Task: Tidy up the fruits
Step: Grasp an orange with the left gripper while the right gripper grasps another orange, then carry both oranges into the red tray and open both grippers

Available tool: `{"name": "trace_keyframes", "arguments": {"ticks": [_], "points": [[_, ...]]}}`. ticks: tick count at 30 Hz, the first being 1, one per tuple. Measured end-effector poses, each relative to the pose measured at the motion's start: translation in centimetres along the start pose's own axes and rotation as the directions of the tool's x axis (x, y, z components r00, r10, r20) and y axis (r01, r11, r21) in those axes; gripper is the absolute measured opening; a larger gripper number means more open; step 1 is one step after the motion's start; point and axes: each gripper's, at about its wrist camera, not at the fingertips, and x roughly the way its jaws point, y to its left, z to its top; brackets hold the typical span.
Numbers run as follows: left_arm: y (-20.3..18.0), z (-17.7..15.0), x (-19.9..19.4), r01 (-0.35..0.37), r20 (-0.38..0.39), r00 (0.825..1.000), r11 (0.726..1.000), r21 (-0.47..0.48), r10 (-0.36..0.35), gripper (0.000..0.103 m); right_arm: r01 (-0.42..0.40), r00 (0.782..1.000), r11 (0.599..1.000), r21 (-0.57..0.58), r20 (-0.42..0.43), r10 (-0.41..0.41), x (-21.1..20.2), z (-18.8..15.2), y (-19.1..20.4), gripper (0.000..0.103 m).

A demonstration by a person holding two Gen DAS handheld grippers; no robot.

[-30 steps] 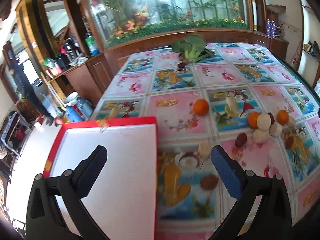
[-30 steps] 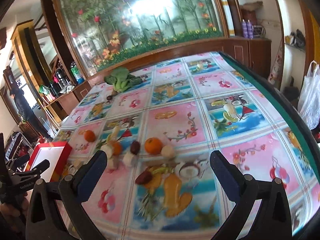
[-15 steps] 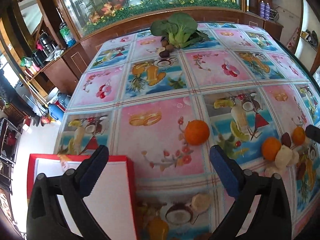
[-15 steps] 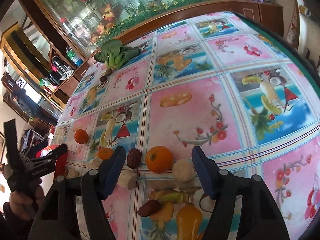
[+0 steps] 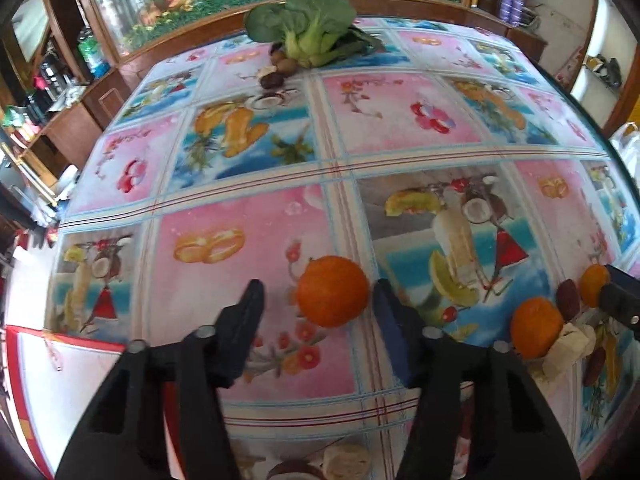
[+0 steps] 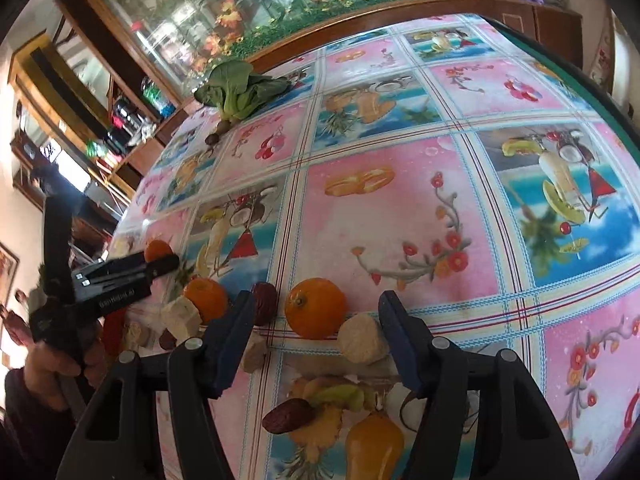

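While both wrist views look down on the desk [image 5: 248,368], covered in a fruit-print cloth, I log the left hand-held gripper [image 5: 318,300] with its jaws spread wide. An orange [image 5: 332,297] sits on the cloth between its fingertips, closer to the right, blue-padded finger; I cannot tell whether that pad touches it, and a clear gap shows on the left side. A red-rimmed white board [image 5: 60,384] lies at the lower left of this view, partly under the gripper body. To the right, a second orange [image 5: 534,332] rests beside pale chunks, a dark date-like fruit [image 5: 569,299] and another small orange [image 5: 594,278].

From the right wrist, I see the right hand-held gripper [image 6: 316,316] also open, its fingertips flanking an orange [image 6: 315,308] and a pale cylindrical piece [image 6: 362,339] that touches the right finger's inner face. A dark date [image 6: 266,303] lies just beside the left finger. Another date [image 6: 289,416] lies on the cloth nearer the camera, between the fingers. Further left I note one more orange [image 6: 206,298] against a pale chunk [image 6: 181,316], and the other gripper held by a hand [image 6: 48,364] in a dark sleeve.

A leafy green vegetable [image 5: 308,32] lies at the far edge of the desk, with small brown fruits just in front of it.
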Motion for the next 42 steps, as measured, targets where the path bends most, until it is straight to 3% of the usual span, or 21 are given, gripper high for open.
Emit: {"name": "trace_keyframes", "arguments": {"ticks": [3,6,12,16,19,22,26,29,35,37,39,42], "points": [[-0.3,0.0,0.0,0.036,0.001,0.999,0.999,0.010,-0.036,0.036,0.020,1.000,1.000,-0.021,0.007,-0.020,0.3,0.1,0.2,0.060],[-0.7,-0.2,-0.2,0.030,0.011,0.999,0.999,0.031,-0.031,0.035,0.066,0.998,0.996,-0.057,0.021,-0.065,0.4,-0.1,0.5,0.047],[-0.3,-0.9,-0.8,0.067,0.004,0.998,0.998,-0.005,-0.067,0.035,0.100,0.995,0.989,-0.113,0.036,-0.096,0.6,-0.5,1.2,0.042],[0.0,-2.5,-3.5,0.083,0.049,0.996,0.996,-0.040,-0.081,0.035,0.094,0.995,0.990,-0.102,0.050,-0.089,0.4,-0.5,0.9,0.038],[0.2,-3.9,-6.2,0.092,0.092,0.992,0.994,-0.056,-0.086,0.035,0.106,0.992,0.990,-0.091,0.077,-0.099,0.0,-0.6,0.8,0.028],[1.2,-6.2,-9.7,0.099,0.145,0.986,0.991,-0.085,-0.086,0.035,0.100,0.992,0.993,-0.058,0.082,-0.096,-0.3,-0.8,0.3,0.028],[3.9,-10.5,-13.9,0.055,0.196,0.980,0.989,-0.140,-0.026,0.035,0.111,0.991,0.992,-0.060,0.082,-0.106,-0.4,-1.1,0.6,0.030],[5.5,-13.7,-15.5,0.035,0.204,0.979,0.986,-0.163,-0.001,0.035,0.108,0.993,0.992,-0.065,0.064,-0.104,-0.1,-1.2,0.8,0.036],[7.9,-17.8,-16.5,0.019,0.206,0.978,0.976,-0.215,0.027,0.035,0.182,0.981,0.975,-0.126,0.094,-0.171,0.2,-1.6,1.9,0.042],[8.5,-18.4,-16.5,0.018,0.203,0.979,0.971,-0.239,0.032,0.035,0.198,0.978,0.972,-0.128,0.097,-0.187,0.4,-1.6,1.9,0.042],[9.1,-18.7,-16.5,0.033,0.205,0.978,0.965,-0.260,0.022,0.035,0.222,0.973,0.965,-0.141,0.094,-0.210,0.7,-1.5,2.1,0.030],[9.6,-19.0,-16.3,0.026,0.204,0.978,0.961,-0.275,0.032,0.035,0.222,0.973,0.967,-0.127,0.098,-0.211,0.6,-1.6,2.0,0.029]]}}
